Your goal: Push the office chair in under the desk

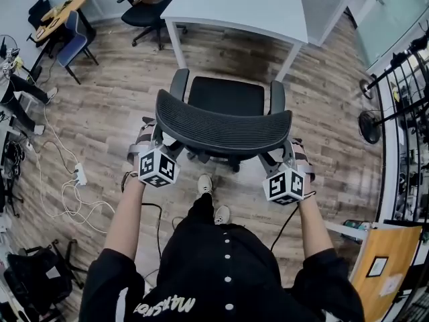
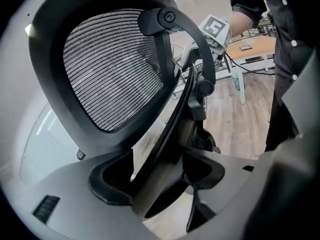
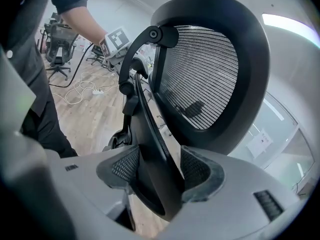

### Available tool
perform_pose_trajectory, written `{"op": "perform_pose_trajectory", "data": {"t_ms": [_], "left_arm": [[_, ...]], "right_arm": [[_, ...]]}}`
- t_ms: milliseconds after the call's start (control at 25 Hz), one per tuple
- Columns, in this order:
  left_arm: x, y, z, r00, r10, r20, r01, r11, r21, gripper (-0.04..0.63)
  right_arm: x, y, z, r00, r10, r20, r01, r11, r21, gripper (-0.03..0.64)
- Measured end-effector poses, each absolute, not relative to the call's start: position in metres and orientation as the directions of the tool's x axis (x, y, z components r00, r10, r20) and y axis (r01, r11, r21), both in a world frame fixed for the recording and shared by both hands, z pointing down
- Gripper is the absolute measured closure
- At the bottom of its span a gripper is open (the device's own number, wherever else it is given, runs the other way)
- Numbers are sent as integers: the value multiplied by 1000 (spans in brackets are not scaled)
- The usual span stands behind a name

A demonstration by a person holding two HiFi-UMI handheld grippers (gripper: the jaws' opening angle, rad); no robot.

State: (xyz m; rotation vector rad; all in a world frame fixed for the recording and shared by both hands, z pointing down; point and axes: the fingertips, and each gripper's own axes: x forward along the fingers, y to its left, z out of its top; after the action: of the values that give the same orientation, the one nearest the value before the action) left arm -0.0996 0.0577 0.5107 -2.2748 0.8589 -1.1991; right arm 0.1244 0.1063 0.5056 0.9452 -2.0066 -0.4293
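A black mesh-back office chair [image 1: 224, 123] stands on the wooden floor, its seat facing the white desk [image 1: 248, 5] and just short of the desk's front edge. My left gripper [image 1: 153, 137] is shut on the left edge of the backrest. My right gripper [image 1: 289, 155] is shut on its right edge. In the left gripper view the backrest's rim [image 2: 170, 129] runs between the pads of the left gripper [image 2: 155, 171], with the mesh [image 2: 112, 69] above. In the right gripper view the right gripper [image 3: 157, 171] clamps the same rim [image 3: 150, 149] below the mesh [image 3: 205, 74].
A second black chair [image 1: 149, 5] sits left of the desk. A blue chair [image 1: 74, 42] and a wooden table [image 1: 64, 12] are far left. Cables and a power strip [image 1: 80, 174] lie on the floor at left, with a black bag [image 1: 40, 277] nearer. Metal racks [image 1: 409, 113] line the right.
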Motion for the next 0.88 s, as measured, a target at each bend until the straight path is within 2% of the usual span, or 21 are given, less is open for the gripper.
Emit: {"op": "perform_pose_trajectory", "data": {"t_ms": [880], "left_arm": [[-85, 34, 509, 449, -697, 559, -322, -710, -627, 275]], "right_arm": [[140, 79, 505, -351, -756, 553, -459, 653, 602, 336]]}}
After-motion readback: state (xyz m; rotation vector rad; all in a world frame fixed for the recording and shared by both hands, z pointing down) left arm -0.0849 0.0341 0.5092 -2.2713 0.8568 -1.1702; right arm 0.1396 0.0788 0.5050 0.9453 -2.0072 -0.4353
